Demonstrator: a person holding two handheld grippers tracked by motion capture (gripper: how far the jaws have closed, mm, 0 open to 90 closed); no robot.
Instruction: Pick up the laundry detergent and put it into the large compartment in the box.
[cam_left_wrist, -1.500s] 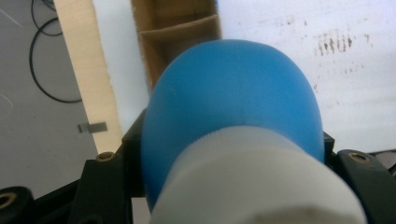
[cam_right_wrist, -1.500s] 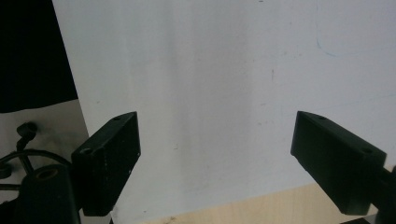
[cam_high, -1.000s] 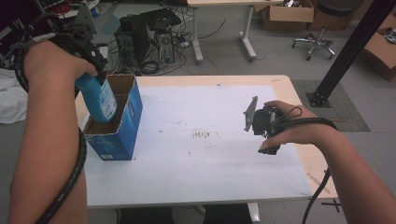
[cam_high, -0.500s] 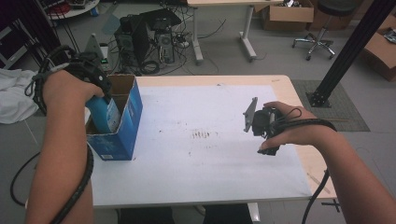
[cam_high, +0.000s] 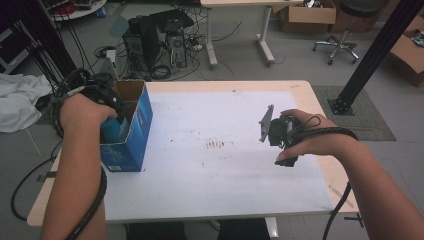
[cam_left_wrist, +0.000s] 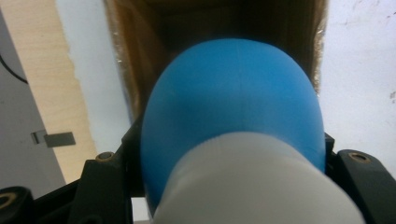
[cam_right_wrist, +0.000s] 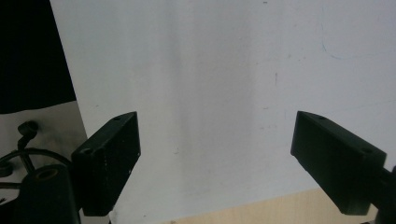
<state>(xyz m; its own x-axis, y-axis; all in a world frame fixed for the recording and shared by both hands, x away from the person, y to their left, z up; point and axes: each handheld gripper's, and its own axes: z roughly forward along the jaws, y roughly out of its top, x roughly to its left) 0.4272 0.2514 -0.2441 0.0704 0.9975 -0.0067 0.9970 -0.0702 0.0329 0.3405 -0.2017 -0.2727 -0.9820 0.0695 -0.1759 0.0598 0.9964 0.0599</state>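
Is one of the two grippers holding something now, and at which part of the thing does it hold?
The left gripper holds a blue bottle by its sides, just below the white cap, over the open cardboard box. The right gripper is open and holds nothing.

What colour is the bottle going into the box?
Blue, with a white cap; the bottle shows best in the left gripper view.

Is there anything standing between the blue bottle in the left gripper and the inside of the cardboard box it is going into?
Nothing visible does. The left gripper holds the blue bottle already partly inside the open-topped blue cardboard box, and the left gripper view shows bare brown cardboard walls ahead of it. The box bottom is hidden behind the bottle.
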